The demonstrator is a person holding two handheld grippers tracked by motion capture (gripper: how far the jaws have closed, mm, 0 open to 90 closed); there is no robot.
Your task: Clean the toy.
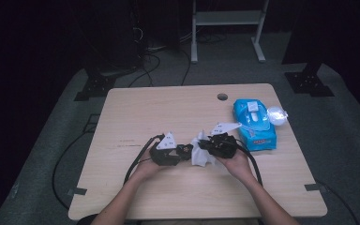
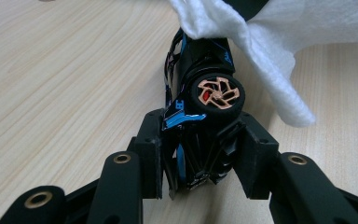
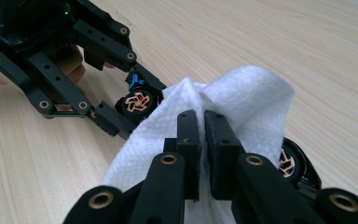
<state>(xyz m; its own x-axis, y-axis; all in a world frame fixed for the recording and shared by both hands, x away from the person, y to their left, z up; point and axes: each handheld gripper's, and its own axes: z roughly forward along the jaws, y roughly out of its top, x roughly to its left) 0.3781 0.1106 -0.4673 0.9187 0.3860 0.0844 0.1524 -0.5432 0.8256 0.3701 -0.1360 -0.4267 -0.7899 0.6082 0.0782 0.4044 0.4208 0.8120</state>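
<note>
Black toy car (image 2: 200, 116) with copper-spoked wheels is clamped in the left gripper (image 2: 200, 154), jaws pressed on its body, above the wooden table (image 1: 168, 108). White wipe (image 3: 223, 102) is pinched between the closed jaws of the right gripper (image 3: 203, 140), draped over the car's far end, apparently touching it. Blue wipes pack (image 1: 254, 123) lies at two o'clock.

The high view looks down and toward 12 o'clock over the table (image 1: 136, 108); both gripper views sit close, sharing the toy car (image 2: 200, 116) and wipe (image 3: 242, 102).
</note>
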